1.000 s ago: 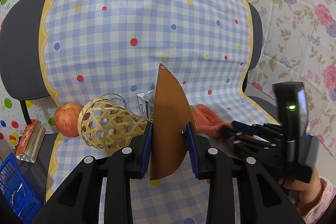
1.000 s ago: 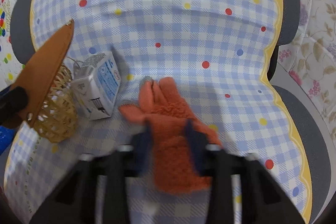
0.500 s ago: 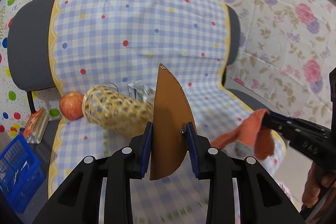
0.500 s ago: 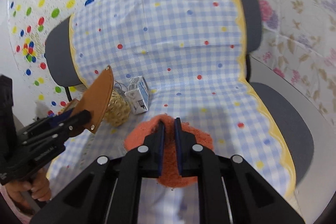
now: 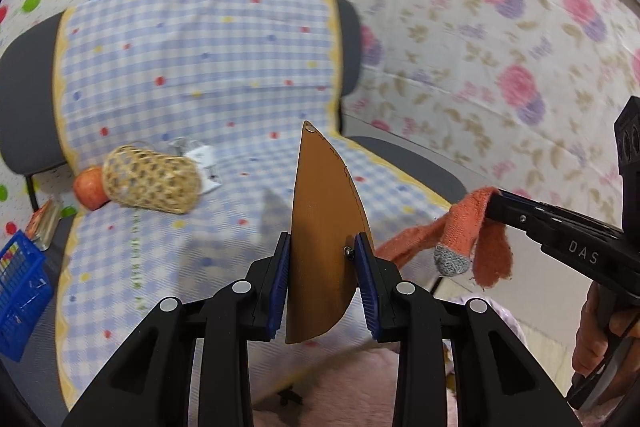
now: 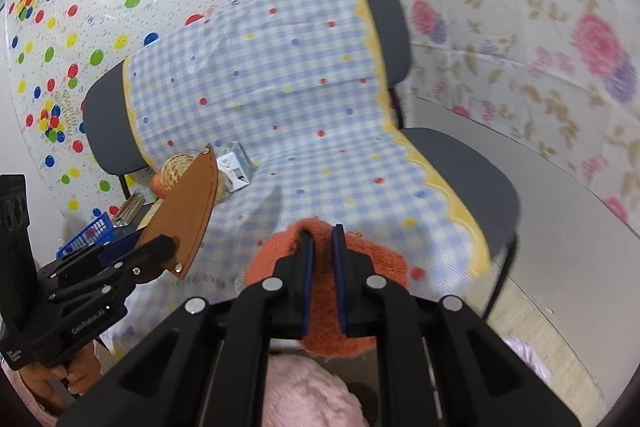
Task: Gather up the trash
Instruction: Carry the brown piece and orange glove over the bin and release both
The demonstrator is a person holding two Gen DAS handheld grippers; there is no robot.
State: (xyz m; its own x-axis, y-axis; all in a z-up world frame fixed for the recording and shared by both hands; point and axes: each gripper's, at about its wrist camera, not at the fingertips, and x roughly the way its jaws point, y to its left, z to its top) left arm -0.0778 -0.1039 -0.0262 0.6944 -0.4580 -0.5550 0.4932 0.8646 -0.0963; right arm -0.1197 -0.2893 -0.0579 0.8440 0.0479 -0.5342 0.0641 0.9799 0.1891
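My left gripper [image 5: 323, 247] is shut on a brown leather sheath [image 5: 320, 223], held upright above the front of the chair; it also shows in the right wrist view [image 6: 188, 215]. My right gripper [image 6: 321, 231] is shut on an orange knit glove [image 6: 360, 259], which hangs from its tips in the left wrist view [image 5: 468, 235], off the chair's right front edge. A small white carton [image 5: 202, 167] lies on the checked chair cover [image 5: 200, 87] behind a woven bamboo basket [image 5: 150, 179] lying on its side, with an apple [image 5: 90, 187] at its left.
A blue plastic crate [image 5: 20, 287] stands on the floor at the left, with a shiny packet [image 5: 42, 223] beside it. Walls with dotted and flowered paper close the back and right. The grey chair seat edge [image 6: 480, 179] shows at right.
Both grippers have pulled back and up from the chair. The right gripper closed on the orange glove and lifted it off the seat. The left still holds the sheath.
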